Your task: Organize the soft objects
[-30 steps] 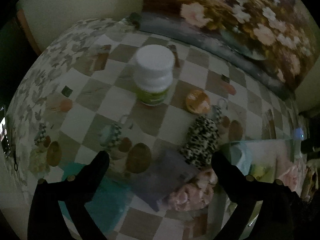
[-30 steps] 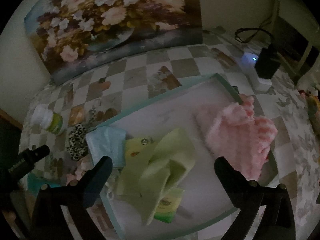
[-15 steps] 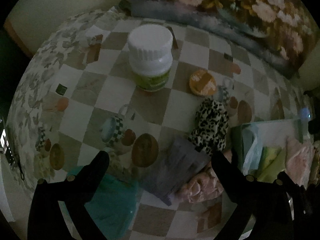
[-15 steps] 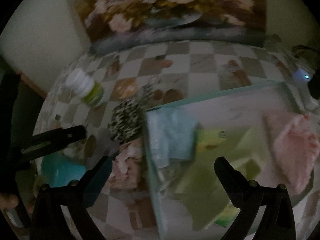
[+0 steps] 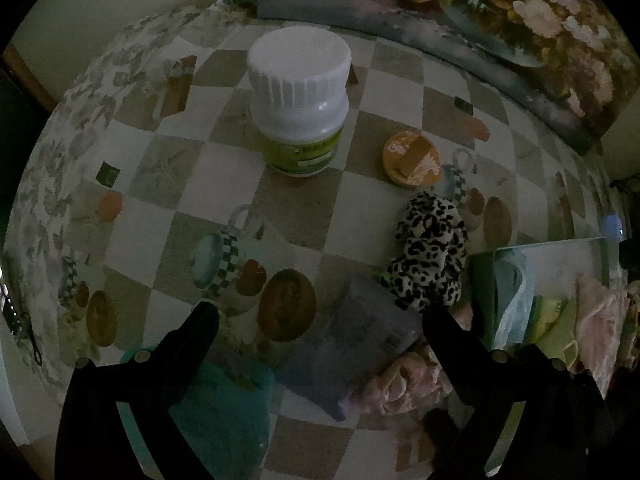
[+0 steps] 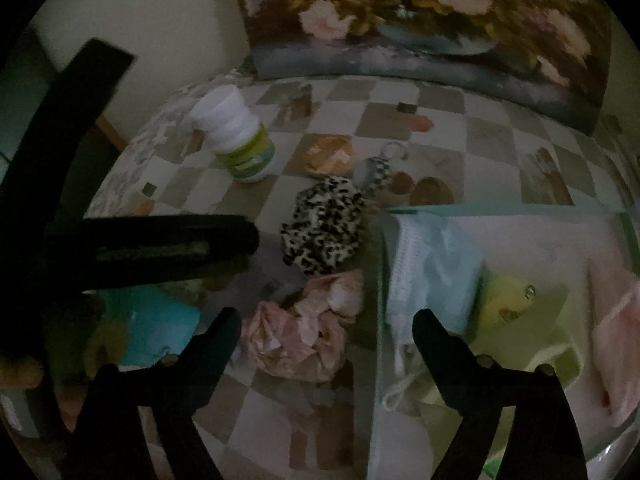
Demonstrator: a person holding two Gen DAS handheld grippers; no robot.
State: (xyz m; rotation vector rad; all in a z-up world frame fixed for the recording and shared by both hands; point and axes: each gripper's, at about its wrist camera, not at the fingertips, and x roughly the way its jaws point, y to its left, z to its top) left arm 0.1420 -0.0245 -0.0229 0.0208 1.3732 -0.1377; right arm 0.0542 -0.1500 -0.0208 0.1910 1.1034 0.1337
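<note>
Left gripper (image 5: 320,320): your fingers stand spread above the checkered desk (image 5: 168,152), pinching nothing; a purple packet (image 5: 360,344) lies between them.
Teal cloth (image 5: 224,404): it lies at the desk's near edge, under your left finger.
White bottle (image 5: 298,100): it stands upright at the back, near the flower painting (image 5: 500,20).
Orange tin (image 5: 414,158): it sits just right of the bottle.
Leopard scrunchie (image 6: 324,232): it lies just beside the tray's left wall.
Pink crumpled cloth (image 6: 304,332): it rests on the desk in front of the scrunchie.
Right gripper (image 6: 326,330): your fingers are closing, still wide, with the pink cloth between them and untouched.
Tray (image 6: 500,210): it holds a light blue cloth (image 6: 436,268), a yellow-green cloth (image 6: 516,300) and a pink fluffy piece (image 6: 616,336).
</note>
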